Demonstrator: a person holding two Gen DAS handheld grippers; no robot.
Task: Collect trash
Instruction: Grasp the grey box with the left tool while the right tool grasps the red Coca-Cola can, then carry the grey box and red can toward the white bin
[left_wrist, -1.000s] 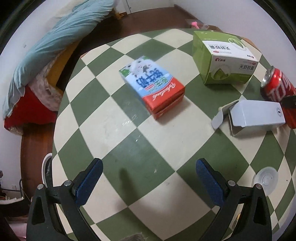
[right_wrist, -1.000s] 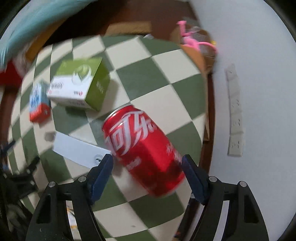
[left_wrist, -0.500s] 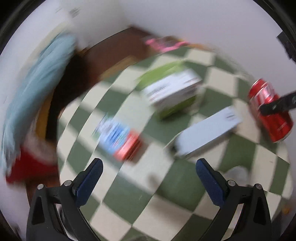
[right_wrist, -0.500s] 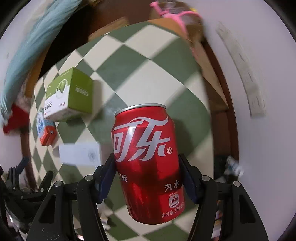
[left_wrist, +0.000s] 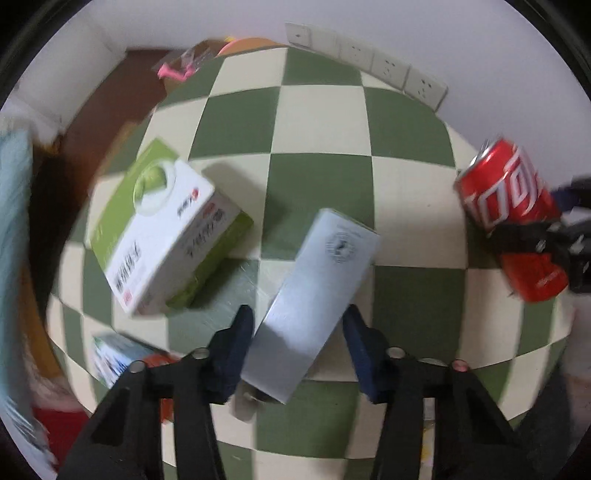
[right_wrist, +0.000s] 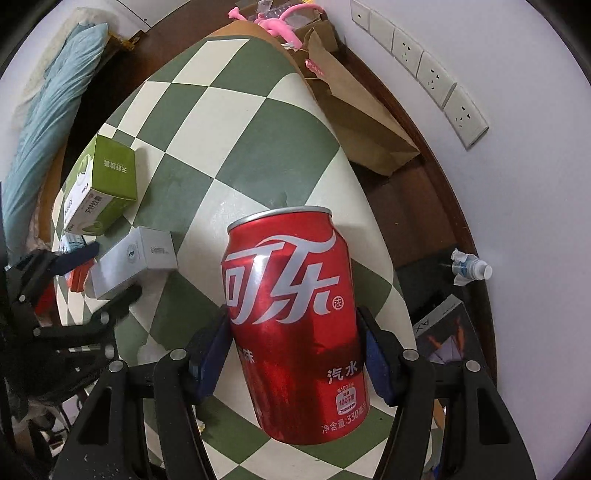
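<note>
left wrist view: the left hand-held gripper (left_wrist: 297, 349) points down at the green-and-cream checked surface (left_wrist: 317, 184), and its jaws are closing with the grey carton (left_wrist: 314, 314) between them. whether the blue pads (left_wrist: 236, 347) already press on its sides i cannot tell; a narrow gap seems to show on the right side. the carton lies slanted, its far end reaching away from the fingers. to the left of the gripper, just beside the carton, sits a green and white box (left_wrist: 162, 229), blurred. a blue and red carton (left_wrist: 122, 360) shows low at the left, partly behind the left finger. far off to the right, the red can (left_wrist: 513, 218) hangs in the other gripper's black fingers.

right wrist view: the right hand-held gripper (right_wrist: 295, 360) has the red can (right_wrist: 295, 325) clamped between its blue pads (right_wrist: 208, 363), top end pointing away from the fingers, seemingly lifted clear of the surface (right_wrist: 258, 129). off to the left the left hand-held gripper (right_wrist: 99, 273) straddles the grey carton (right_wrist: 129, 262), with the green and white box (right_wrist: 99, 192) just beyond it. ahead and to the right, past the surface edge, a brown paper bag (right_wrist: 354, 110) lies on the floor, and a small plastic bottle (right_wrist: 471, 269) lies further right.
</note>
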